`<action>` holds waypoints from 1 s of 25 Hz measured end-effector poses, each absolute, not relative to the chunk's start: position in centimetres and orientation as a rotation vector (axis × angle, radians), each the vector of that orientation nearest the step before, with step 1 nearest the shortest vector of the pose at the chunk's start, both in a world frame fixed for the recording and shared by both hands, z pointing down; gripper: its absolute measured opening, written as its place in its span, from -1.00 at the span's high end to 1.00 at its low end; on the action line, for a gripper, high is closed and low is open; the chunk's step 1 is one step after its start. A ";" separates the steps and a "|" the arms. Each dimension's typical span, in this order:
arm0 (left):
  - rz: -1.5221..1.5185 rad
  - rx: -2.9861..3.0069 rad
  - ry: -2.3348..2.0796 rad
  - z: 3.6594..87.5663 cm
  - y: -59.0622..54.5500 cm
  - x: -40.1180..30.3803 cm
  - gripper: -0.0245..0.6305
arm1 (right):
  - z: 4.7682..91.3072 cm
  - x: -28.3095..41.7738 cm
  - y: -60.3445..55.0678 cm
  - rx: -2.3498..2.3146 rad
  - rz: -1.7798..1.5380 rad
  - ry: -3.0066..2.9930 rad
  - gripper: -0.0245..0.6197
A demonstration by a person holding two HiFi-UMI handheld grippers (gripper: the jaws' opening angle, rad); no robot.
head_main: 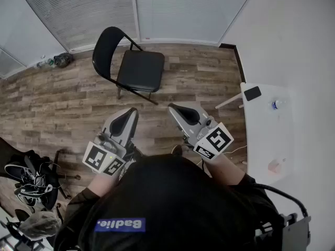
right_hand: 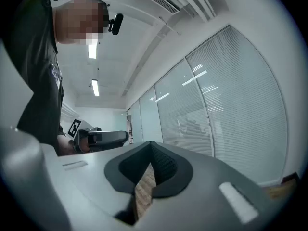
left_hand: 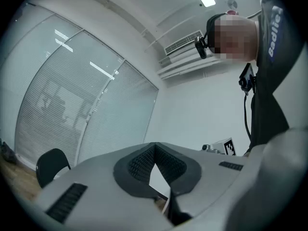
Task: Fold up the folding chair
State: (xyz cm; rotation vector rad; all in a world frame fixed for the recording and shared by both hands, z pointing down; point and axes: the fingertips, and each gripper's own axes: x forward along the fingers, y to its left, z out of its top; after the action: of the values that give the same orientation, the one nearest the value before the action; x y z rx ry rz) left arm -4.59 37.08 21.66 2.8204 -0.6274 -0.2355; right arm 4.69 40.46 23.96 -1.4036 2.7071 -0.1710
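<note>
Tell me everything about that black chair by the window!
The folding chair is black, with a rounded backrest, a squarish padded-looking seat and thin dark metal-looking legs. It is open, not folded, and stands upright on the wooden floor near the window blinds. Nothing but the floor touches it.

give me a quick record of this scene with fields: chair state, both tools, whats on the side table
chair: black metal folding chair, unfolded, standing on the wood plank floor near the window blinds
left tool: left tool shut, empty, apart from the chair
right tool: right tool shut, empty, apart from the chair
table: white table at the right, holding a flat black rectangular object and a small clear bottle
progress: folding not yet begun
</note>
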 end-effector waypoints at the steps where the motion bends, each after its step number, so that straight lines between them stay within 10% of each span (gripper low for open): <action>1: -0.236 2.821 -0.629 21.6 37.1 -4.6 0.91 | 23.9 4.7 40.4 -1.404 -0.170 2.708 0.92; 25: -0.188 2.848 -0.663 21.7 33.8 -7.6 0.91 | 24.3 3.0 37.4 -1.447 -0.190 2.672 0.92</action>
State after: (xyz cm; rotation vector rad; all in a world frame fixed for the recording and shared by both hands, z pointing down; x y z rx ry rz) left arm -7.65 33.81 21.75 2.8483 -0.6629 -0.1877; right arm 2.99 37.37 24.28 -1.4469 2.6720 -0.1904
